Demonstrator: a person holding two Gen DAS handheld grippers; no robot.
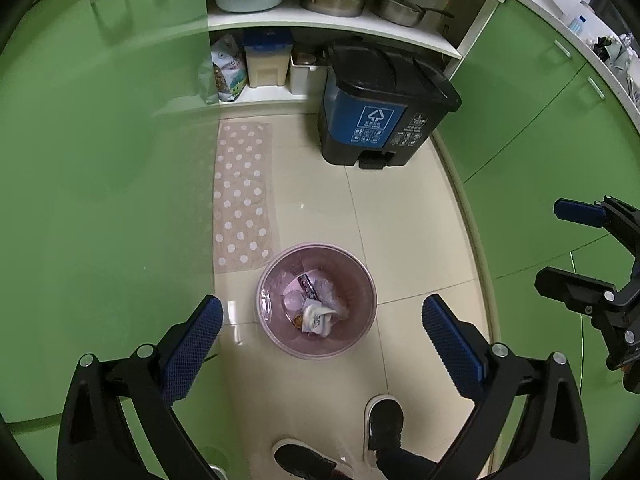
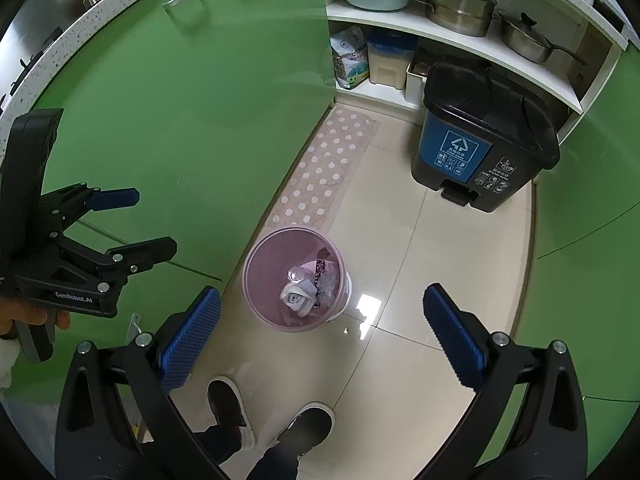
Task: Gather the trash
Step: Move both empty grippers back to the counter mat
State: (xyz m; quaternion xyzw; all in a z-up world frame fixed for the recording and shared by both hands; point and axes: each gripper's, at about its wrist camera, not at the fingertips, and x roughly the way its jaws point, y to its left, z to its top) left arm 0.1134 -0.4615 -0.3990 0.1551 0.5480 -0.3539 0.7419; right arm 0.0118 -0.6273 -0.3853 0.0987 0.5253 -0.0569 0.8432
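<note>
Trash [image 1: 316, 308] lies inside the pink wastebasket [image 1: 360, 280] on the floor, directly below and ahead of both grippers. Left gripper [image 1: 322, 320] and right gripper [image 2: 322, 308] both hold their fingers apart, empty. Neither gripper is clearly nearer the wastebasket.

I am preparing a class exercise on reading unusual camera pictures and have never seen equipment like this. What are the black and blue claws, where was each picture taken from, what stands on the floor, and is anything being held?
The claws are hand-held grippers; a person carries one in each hand, and each has a wide-angle camera looking along its fingers. One picture is from the left gripper, the other from the right gripper. Each also shows the other gripper at its edge. Both stand wide open with nothing between the blue pads.

On the tiled floor stands a pink wastebasket holding crumpled wrappers, beside a dotted mat. Further back is a black pedal bin. The person's shoes show below.
</note>
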